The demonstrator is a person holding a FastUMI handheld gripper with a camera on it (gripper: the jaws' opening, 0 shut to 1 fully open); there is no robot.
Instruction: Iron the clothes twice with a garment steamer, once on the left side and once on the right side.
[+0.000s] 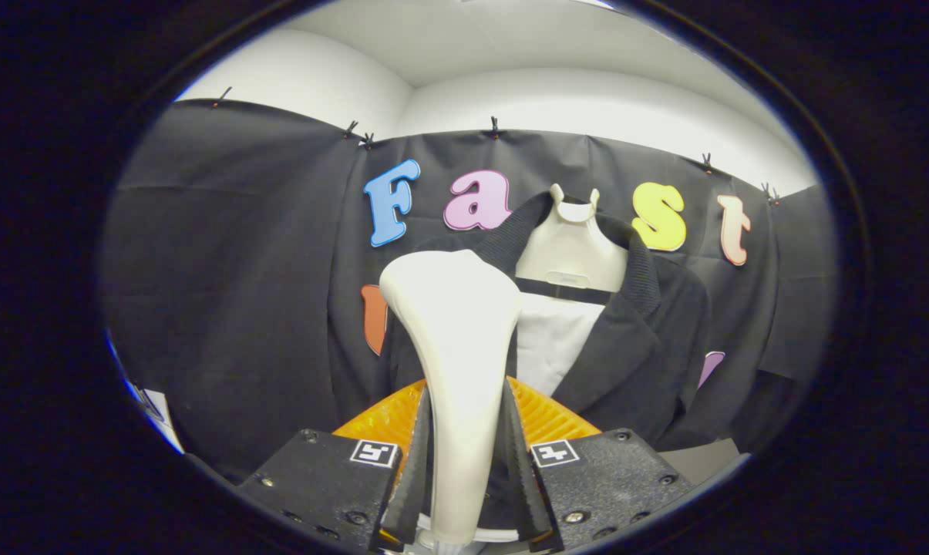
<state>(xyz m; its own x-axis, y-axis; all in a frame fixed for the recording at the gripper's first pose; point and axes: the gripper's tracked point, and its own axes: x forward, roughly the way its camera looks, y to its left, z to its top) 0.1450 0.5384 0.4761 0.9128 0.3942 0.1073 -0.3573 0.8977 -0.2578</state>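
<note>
Tongs: clenched on the narrow neck of a cream-white plastic garment steamer head, one finger pressed to each side. The steamer rises upright from between the fingers and widens to a broad rounded top beyond their tips. Directly beyond it hangs a black jacket with ribbed collar, open at the front, on a white plastic hanger form. The steamer's top overlaps the jacket's left front panel; contact cannot be confirmed.
</note>
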